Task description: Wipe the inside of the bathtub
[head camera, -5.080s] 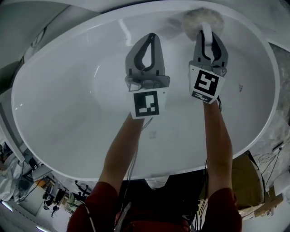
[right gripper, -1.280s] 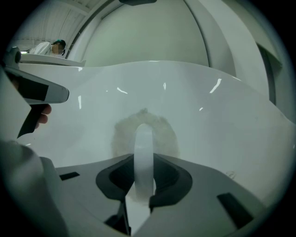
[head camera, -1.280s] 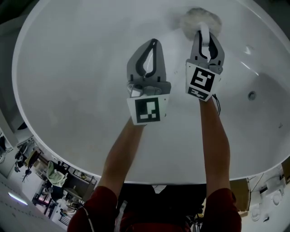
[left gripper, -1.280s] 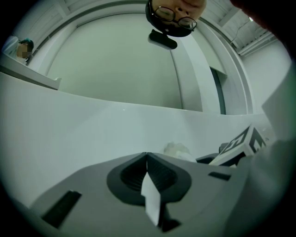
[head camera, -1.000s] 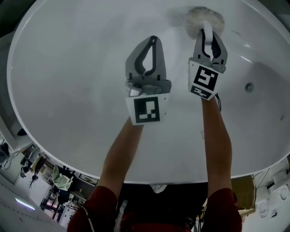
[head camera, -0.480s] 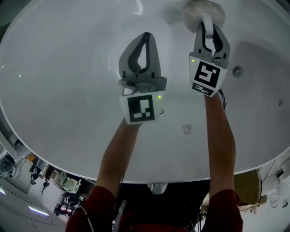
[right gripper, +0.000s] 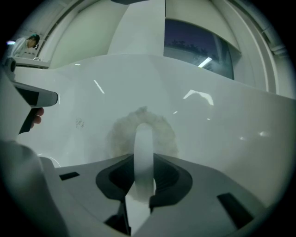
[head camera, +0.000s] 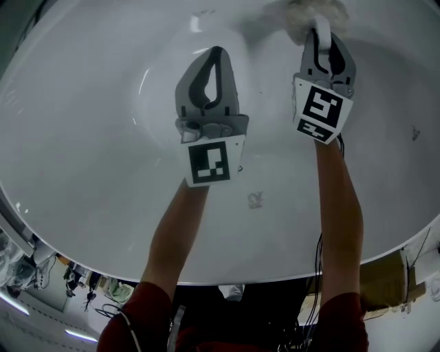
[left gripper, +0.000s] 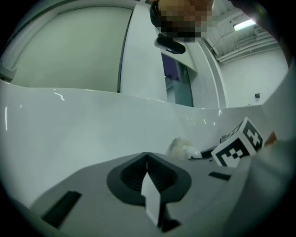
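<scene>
Bathtub (head camera: 82, 137), 1; right gripper (head camera: 320, 27) clamps 1 fluffy scrubber (head camera: 302, 9); left gripper (head camera: 217, 50) closed, empty.

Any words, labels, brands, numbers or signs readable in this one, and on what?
No readable text.
Square markers on the left gripper and right gripper: black-and-white patterns only, no letters or numbers.
Small mark on the bathtub floor: too small and blurred to read.
Scrubber held by the right gripper: no print visible.
</scene>
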A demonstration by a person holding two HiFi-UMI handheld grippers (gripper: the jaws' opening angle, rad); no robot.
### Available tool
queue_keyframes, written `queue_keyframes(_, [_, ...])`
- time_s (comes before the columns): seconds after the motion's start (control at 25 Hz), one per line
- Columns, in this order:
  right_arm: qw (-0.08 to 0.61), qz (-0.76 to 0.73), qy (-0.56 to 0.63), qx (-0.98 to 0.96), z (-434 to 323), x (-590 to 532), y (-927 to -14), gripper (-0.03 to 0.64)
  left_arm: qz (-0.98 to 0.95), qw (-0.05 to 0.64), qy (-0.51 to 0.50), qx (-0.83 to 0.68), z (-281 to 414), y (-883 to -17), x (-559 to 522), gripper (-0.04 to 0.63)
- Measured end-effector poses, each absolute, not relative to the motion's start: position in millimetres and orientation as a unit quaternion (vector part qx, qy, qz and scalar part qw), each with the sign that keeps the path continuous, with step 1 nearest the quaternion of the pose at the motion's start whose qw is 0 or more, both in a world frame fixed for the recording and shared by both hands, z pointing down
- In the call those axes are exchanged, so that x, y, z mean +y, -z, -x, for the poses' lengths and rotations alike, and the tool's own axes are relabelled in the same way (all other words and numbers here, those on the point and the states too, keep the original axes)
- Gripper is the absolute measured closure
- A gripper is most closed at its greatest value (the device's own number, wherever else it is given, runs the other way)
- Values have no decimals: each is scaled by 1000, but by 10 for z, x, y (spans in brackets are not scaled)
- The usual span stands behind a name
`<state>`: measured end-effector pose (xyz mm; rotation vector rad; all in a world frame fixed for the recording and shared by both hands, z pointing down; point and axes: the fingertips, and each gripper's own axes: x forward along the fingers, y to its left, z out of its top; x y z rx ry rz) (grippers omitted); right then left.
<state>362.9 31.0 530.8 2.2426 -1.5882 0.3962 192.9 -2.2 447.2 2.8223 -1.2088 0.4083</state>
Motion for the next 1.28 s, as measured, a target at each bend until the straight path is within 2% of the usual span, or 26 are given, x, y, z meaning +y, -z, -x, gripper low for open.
queue_keyframes(0.28, [157,-846,-187,-475,-4692,860,-5443,523,-926,16,-127,-355,-2668,-4563,216,579])
queue_keyframes(0.48, [156,-846,-198,-469,-4888,1063,-5545,523,-933,16,-127,-337,-3051,-4630,386,578])
queue_keyframes(0.68, [160,-847,-201,-466,-4866,1063,-5526,523,-934,19,-129,-334,-3054,-4568,466,578])
queue_keyframes(0.96, [133,-856,-223,-448,-4580,1049,-5396,523,-925,22,-127,-358,-2538,-4439,330,580])
queue_keyframes(1.28, [124,-813,-223,-523,-3171,539,-5009,523,-896,32,-123,-426,-1238,-4122,-29,580])
